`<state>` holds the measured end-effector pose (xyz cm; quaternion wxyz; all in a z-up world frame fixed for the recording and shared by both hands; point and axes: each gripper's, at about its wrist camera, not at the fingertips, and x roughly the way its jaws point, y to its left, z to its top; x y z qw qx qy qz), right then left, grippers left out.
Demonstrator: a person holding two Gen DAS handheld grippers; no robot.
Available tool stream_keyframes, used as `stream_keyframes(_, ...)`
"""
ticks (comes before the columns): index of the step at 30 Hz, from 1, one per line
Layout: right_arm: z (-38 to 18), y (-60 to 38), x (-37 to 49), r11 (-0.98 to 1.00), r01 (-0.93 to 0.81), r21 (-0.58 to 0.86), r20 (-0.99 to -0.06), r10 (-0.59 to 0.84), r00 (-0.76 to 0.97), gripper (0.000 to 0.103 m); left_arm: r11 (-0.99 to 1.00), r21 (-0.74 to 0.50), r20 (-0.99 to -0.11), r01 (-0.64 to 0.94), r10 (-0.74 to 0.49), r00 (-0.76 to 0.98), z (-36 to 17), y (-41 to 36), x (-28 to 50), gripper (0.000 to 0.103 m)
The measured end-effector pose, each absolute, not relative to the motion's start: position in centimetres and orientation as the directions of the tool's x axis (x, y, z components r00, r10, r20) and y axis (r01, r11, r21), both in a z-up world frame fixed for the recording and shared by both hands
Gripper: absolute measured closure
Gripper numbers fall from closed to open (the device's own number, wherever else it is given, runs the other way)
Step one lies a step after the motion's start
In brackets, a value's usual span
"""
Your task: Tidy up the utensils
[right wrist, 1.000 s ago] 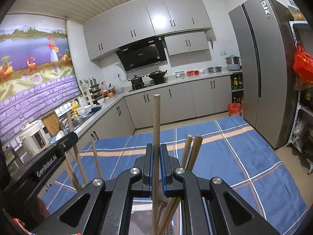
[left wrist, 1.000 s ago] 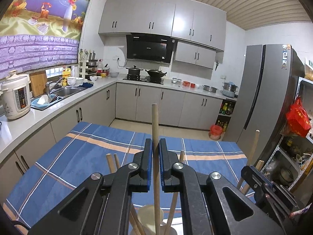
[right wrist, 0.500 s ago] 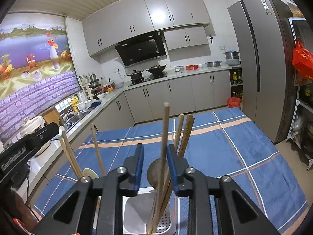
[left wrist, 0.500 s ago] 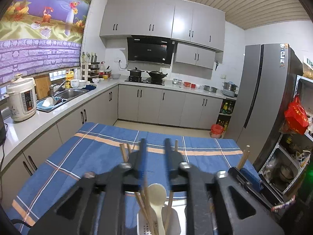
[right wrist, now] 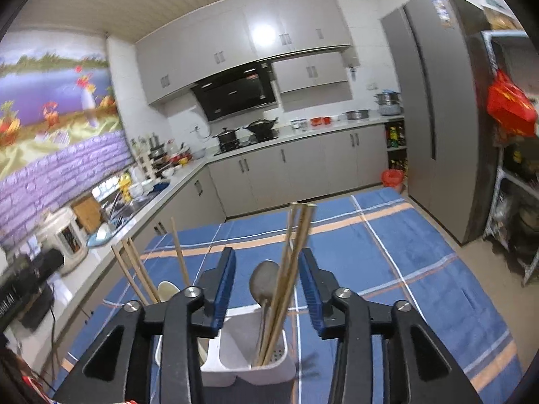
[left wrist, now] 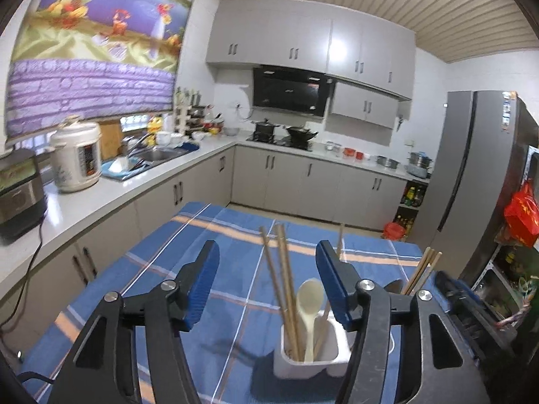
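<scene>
Your left tool (left wrist: 267, 279) w/ black arms & blue pads is opening right now, jaws standing fairly wide, nothing pinched between them. Thru the gap you're looking down at the white plastic utensil holder (left wrist: 305, 358) sitting on the blue plaid cloth w/ orange & white stripes (left wrist: 215, 235) that's covering the desk. In that left compartment: a cream plastic spoon (left wrist: 310, 306) standing bowl-up, plus a few light wooden chopsticks (left wrist: 283, 276) leaning left, tips sticking up past the pads. The pads aren't touching any of them.

Your right tool (right wrist: 266, 286), same black-&-blue build, is opening too, gap medium-wide, gripping nothing. Between its pads, in the right compartment of the holder (right wrist: 241, 350), a grey metal spoon (right wrist: 264, 281) is standing bowl-up & a bunch of wooden chopsticks (right wrist: 291, 256) is leaning to the right, tops fanned above the jaws. They're sitting in the gap but clear of both pads as far as the view shows. Left of that, in the right-wrist view, the cream spoon's bowl (right wrist: 167, 290) & more chopsticks (right wrist: 134, 272) are poking up from the other compartment, partly hidden behind the tool's left arm.

In the left-wrist view the right tool's body is showing at the lower right edge, dark & blurred, w/ chopstick tips (left wrist: 426, 266) rising beside it.
</scene>
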<state>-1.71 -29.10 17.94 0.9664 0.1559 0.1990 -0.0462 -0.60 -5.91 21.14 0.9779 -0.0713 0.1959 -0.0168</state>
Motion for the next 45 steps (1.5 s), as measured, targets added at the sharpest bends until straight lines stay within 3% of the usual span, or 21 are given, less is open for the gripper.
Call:
stream_keyframes(5, 17.9, -29.9, -5.5, 0.920, 0.210, 0.331, -0.396, -0.067, 0.916, 0.053, 0.993, -0.118, -0.430, -0.018, -0.035, 0.902, 20.6, -6.0, -2.6, 0.043)
stream_keyframes(13, 16.5, -31.5, -8.7, 0.904, 0.253, 0.345, -0.437, -0.084, 0.896, 0.053, 1.000, 0.010, -0.431, 0.024, -0.017, 0.902, 20.7, -8.8, -7.0, 0.043)
stream_keyframes(18, 18.2, -32.9, -9.8, 0.937, 0.233, 0.260, -0.493, -0.078, 0.866, 0.050, 0.997, 0.024, -0.443, 0.071, -0.053, 0.895, 22.9, -10.0, -8.8, 0.040)
stream_keyframes(23, 19.3, -30.9, -10.3, 0.971, 0.142, 0.190, -0.589, -0.003, 0.808, 0.050, 0.995, 0.023, -0.400, 0.092, -0.075, 0.913, 26.0, -10.4, -11.0, 0.031)
stream_keyframes(28, 20.8, -27.7, -13.9, 0.992, 0.095, 0.086, -0.518, -0.037, 0.855, 0.044, 0.992, -0.035, -0.368, 0.119, -0.123, 0.921, 27.7, -9.8, -12.7, 0.029)
stream_keyframes(37, 20.2, -29.7, -17.1, 0.969, 0.173, 0.175, -0.463, -0.074, 0.883, 0.041, 0.982, -0.140, -0.342, 0.125, -0.167, 0.925, 29.4, -7.0, -15.8, 0.027)
stream_keyframes(45, 19.9, -31.0, -18.8, 0.945, 0.205, 0.254, -0.479, -0.061, 0.876, 0.041, 0.997, -0.041, -0.277, 0.064, -0.073, 0.958, 30.8, -5.2, -19.5, 0.014)
